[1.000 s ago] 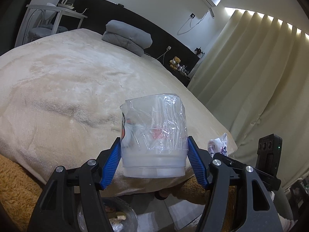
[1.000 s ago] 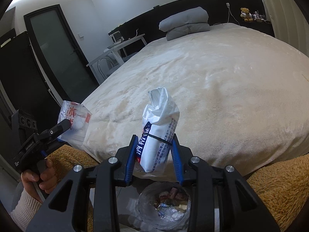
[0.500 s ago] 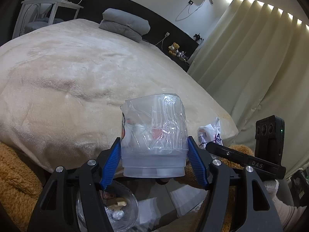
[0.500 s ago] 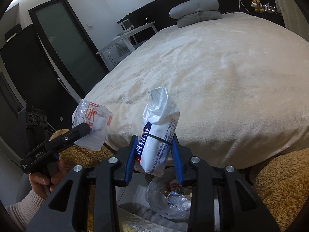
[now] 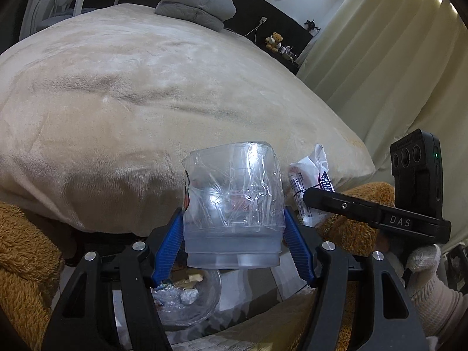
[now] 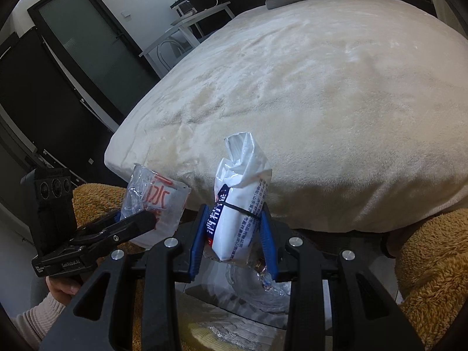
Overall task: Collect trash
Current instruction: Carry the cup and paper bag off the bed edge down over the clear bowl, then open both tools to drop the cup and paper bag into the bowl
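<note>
Bed (image 5: 152, 93) with beige blanket looks free of trash. Grey pillows (image 5: 196, 5) at the head, curtains (image 5: 395, 58) at one side, dark door (image 6: 96, 46) opposite. Below, bin (image 5: 187, 298) already holds scraps. Left gripper (image 5: 234, 234) clamps crushed cup (image 5: 234, 199); right gripper (image 6: 234, 234) clamps white packet (image 6: 239, 210). Both hang over the bin; drop not yet done.

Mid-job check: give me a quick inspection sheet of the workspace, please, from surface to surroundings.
Surface: cream blanket-covered bed, no trash seen on it.
Job's things: crumpled clear plastic cup; white printed packet; clear bag-lined bin below, trash inside.
Clutter: grey pillows at the head of the bed.
Grippers: left gripper shut on the cup; right gripper shut on the packet.
Cables: white cord by the headboard.
Surroundings: curtains, teddy bear, white desk.
</note>
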The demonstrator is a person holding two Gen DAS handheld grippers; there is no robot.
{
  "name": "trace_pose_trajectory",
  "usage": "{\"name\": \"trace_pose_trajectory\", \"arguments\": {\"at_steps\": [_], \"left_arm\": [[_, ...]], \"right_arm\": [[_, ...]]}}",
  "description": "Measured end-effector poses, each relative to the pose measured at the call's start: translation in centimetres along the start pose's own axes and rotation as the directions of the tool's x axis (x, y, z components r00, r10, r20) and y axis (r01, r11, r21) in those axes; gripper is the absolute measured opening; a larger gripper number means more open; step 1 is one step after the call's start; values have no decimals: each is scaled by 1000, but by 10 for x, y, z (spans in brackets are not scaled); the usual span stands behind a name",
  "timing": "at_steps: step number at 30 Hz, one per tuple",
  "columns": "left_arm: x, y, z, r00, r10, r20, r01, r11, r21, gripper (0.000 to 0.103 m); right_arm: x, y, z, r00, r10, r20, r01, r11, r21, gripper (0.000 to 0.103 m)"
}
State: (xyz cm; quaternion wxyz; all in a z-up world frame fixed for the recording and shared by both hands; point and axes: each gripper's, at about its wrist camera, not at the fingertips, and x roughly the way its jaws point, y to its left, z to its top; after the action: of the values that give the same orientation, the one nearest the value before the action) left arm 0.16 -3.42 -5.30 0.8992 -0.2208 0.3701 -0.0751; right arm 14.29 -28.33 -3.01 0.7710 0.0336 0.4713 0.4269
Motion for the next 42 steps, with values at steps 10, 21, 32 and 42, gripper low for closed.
{"name": "trace_pose_trajectory", "arguments": {"at_steps": [10,21,32,42], "left_arm": [[27,4,-16,985,88,-150,-86,996,21,65],[66,25,-32,918,185,-351,-191,981,18,65],[99,42,-46,829,196,-525,-239,971,-15,65],[116,49,-48,773,207,-599,-273,962,-20,65]], "right_arm": [[40,-8,-11,984,-20,-176,30,998,56,35],[80,-33,-21,943,-37,-332,91,985,149,35],[120,-39,-32,883,-62,-465,162,971,177,35],[138,-37,-30,850,-75,-522,202,960,191,36]]}}
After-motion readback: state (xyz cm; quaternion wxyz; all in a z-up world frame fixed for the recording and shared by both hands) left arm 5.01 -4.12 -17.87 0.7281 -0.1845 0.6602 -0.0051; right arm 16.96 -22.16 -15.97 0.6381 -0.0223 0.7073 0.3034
